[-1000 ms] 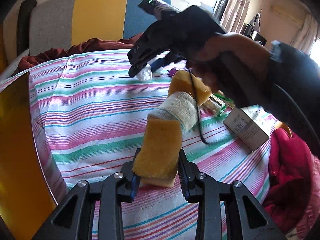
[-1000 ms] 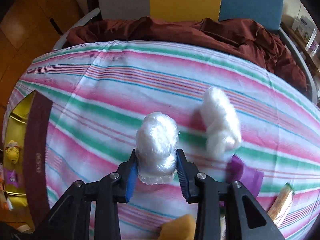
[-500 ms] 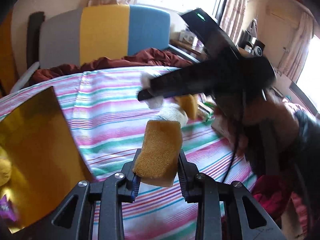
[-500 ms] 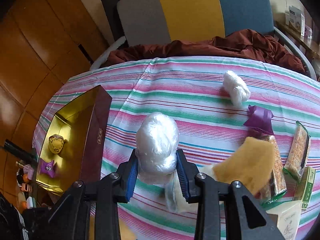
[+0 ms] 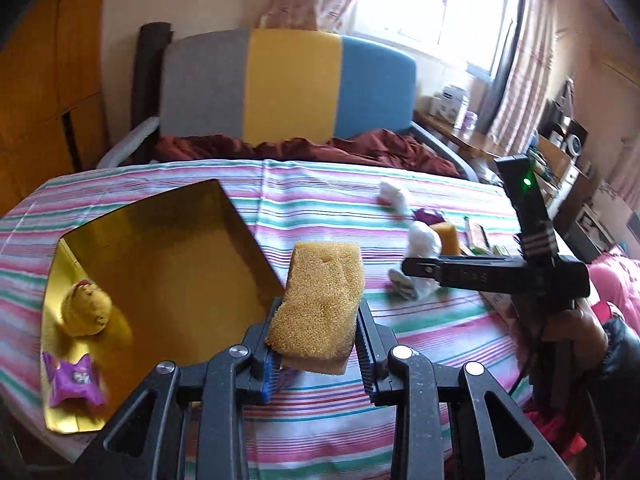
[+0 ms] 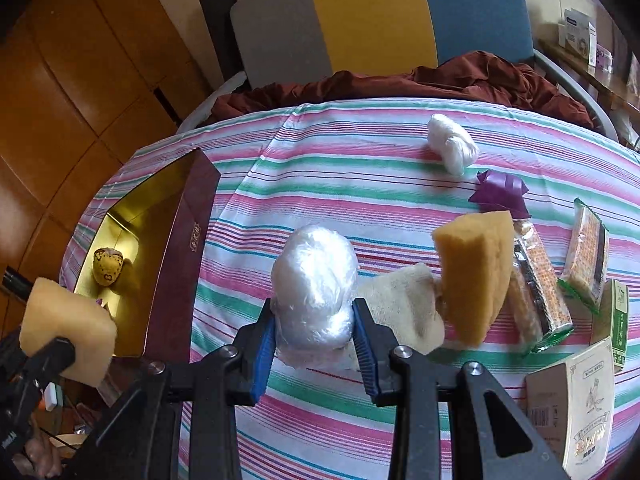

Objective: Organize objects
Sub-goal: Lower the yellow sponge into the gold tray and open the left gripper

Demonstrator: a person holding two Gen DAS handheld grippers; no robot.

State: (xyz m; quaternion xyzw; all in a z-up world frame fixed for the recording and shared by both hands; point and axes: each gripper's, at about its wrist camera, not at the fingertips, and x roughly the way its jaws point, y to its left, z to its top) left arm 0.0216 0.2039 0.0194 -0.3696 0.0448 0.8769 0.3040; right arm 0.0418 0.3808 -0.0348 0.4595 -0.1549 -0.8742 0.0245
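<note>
Your gold-lined box (image 5: 160, 264) is sitting open at the left of the striped cloth (image 5: 320, 196), holding a yellow plush toy (image 5: 86, 308) and a purple packet (image 5: 72, 380). You are keeping your left gripper (image 5: 316, 360) clamped on the yellow sponge (image 5: 320, 304) and your right gripper (image 6: 316, 344) clamped on the clear plastic wad (image 6: 314, 280), both lifted above the cloth. Compared with a second ago, you are carrying both closer to the box, which is now showing its inside.

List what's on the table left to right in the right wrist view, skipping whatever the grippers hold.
Gold-lined box → beige cloth → white yarn bundle → purple wrapper → green-edged cracker pack
</note>
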